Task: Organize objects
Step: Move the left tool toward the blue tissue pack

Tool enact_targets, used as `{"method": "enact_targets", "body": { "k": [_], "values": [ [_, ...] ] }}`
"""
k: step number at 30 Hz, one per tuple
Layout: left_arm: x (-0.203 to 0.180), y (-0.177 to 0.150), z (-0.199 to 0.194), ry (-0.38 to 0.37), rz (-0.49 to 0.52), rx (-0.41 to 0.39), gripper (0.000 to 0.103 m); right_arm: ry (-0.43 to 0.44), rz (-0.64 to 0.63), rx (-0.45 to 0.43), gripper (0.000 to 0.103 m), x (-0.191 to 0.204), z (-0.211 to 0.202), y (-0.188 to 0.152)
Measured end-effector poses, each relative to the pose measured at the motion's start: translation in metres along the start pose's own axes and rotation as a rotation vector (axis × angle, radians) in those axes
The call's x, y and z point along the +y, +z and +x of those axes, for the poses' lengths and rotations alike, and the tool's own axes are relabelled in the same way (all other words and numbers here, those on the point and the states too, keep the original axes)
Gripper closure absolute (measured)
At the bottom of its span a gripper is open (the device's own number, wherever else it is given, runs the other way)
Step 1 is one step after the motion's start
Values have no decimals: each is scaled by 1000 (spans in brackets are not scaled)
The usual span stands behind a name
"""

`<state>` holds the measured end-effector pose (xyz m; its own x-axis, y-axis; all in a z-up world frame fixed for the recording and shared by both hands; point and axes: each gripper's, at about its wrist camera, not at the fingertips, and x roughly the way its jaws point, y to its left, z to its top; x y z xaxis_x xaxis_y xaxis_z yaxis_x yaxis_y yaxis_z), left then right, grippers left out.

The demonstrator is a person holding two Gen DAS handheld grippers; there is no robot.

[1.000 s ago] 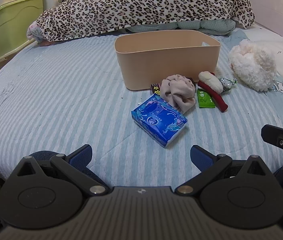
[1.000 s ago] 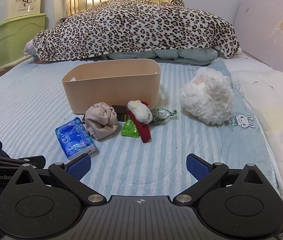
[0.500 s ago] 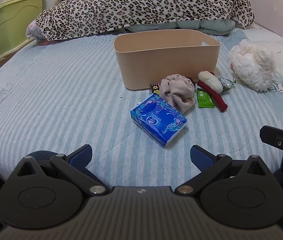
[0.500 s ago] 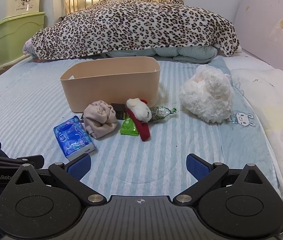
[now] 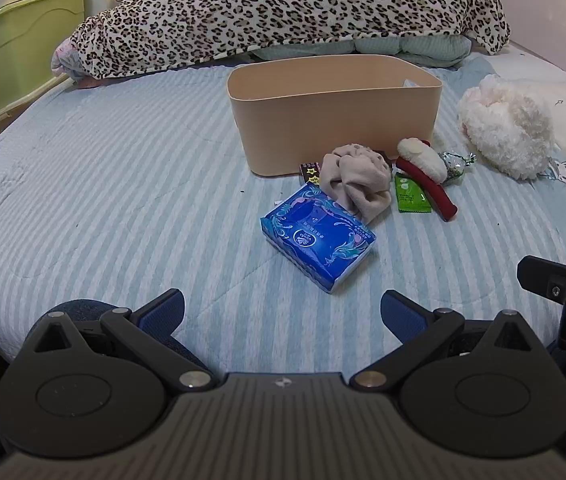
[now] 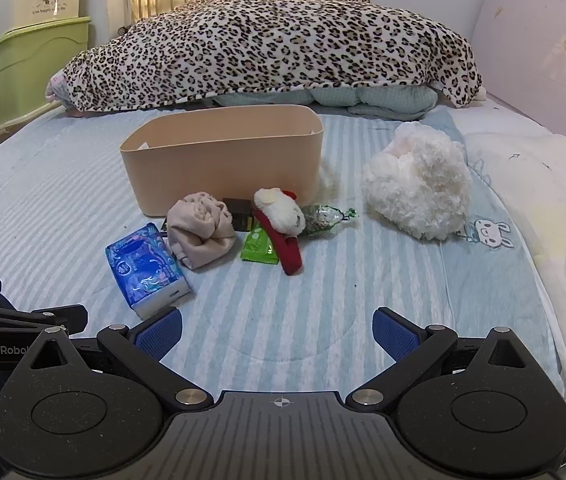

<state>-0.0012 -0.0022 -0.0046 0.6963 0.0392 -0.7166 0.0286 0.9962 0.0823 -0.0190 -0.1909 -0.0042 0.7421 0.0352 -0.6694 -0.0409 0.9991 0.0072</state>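
Hovering low over the bed (image 5: pixel 83 184), left gripper (image 5: pixel 281 311) and right gripper (image 6: pixel 277 327) level, both spread wide, seemingly empty.

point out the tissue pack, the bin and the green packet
tissue pack (image 5: pixel 317 236), left wrist view, middle of its blue top face
bin (image 6: pixel 223 174), right wrist view, middle of its front wall
green packet (image 5: pixel 411 198), left wrist view, middle of the wrapper
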Motion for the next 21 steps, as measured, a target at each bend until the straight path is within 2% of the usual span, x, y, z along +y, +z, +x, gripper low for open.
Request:
{"method": "enact_targets", "body": {
  "k": [21],
  "values": [
    [0, 3, 18, -11, -4, 15, 0, -9, -3, 33, 3, -6, 21, 4]
  ]
}}
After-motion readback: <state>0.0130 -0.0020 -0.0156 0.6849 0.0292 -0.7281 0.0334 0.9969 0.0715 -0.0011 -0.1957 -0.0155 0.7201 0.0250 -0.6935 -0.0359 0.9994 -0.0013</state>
